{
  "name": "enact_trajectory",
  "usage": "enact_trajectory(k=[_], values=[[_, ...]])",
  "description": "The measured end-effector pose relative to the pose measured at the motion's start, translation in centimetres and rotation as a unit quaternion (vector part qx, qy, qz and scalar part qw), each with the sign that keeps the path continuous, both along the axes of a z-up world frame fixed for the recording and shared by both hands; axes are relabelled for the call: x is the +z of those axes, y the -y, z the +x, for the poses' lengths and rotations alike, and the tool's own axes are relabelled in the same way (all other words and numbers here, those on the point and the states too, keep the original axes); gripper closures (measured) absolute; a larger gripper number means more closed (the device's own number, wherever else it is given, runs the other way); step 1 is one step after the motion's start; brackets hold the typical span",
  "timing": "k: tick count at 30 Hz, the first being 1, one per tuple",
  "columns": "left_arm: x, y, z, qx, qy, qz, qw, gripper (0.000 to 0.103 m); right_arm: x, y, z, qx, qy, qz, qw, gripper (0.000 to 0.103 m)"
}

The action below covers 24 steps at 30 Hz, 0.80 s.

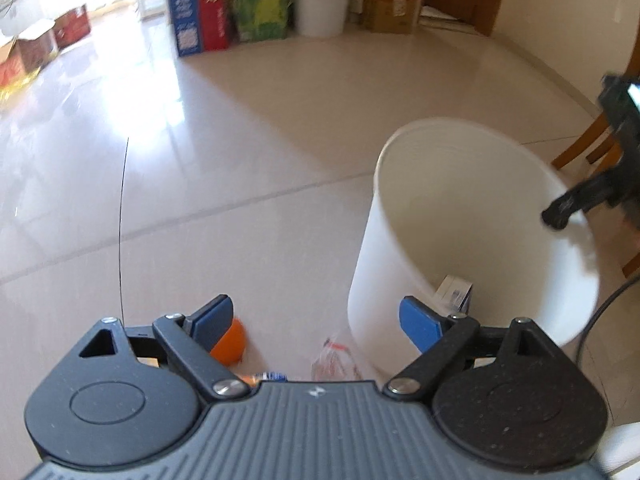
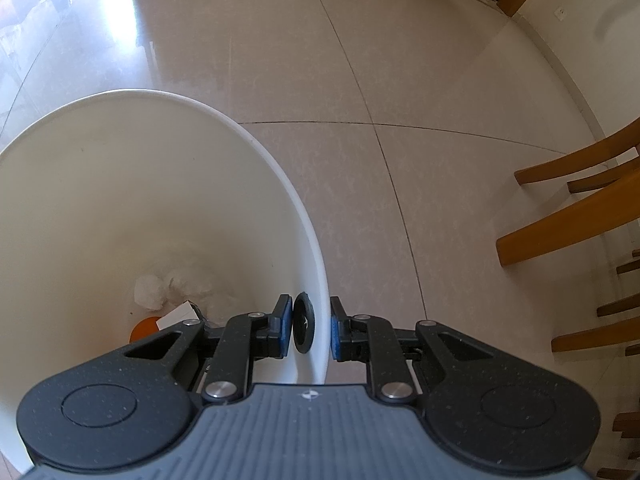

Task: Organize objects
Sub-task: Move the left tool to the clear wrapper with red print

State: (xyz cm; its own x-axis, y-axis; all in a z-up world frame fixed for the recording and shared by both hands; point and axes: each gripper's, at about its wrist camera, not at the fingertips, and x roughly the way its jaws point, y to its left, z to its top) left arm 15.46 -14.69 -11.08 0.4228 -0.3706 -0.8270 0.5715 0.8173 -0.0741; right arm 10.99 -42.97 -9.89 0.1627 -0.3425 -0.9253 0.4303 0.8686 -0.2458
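White bucket (image 1: pixel 472 216): upright on the tiled floor, right of frame, open top. Inside, at the bottom: small white box (image 2: pixel 176 314), orange item (image 2: pixel 142 328), crumpled white paper (image 2: pixel 150 290). Outside, lower centre: orange ball (image 1: pixel 232 342), clear wrapper (image 1: pixel 334 360).

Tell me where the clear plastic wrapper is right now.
Left wrist view: the clear wrapper lies on the floor between the open left gripper fingers, against the white bucket.
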Motion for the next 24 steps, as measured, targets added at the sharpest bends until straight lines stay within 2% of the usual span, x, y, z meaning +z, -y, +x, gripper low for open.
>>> enact_trajectory(k=[7, 13, 17, 24], values=[[-6.5, -1.0, -1.9, 0.033, -0.042, 0.004, 0.9986, 0.013, 0.0, -0.1, 0.0, 0.003, 0.000, -0.002, 1.000, 0.081], [-10.7, -0.9, -2.6, 0.056, -0.068, 0.006, 0.9960, 0.013, 0.1, -0.1, -0.2, 0.004, 0.003, -0.001, 1.000, 0.081], [-13.2, 0.2, -3.8, 0.051, -0.058, 0.009, 0.9970, 0.013, 0.1, -0.1, -0.3, 0.006, 0.004, -0.001, 1.000, 0.081], [-17.3, 2.3, -6.0, 0.023, -0.013, 0.011, 0.9996, 0.013, 0.0, 0.2, -0.3, 0.000, 0.005, 0.001, 1.000, 0.081]])
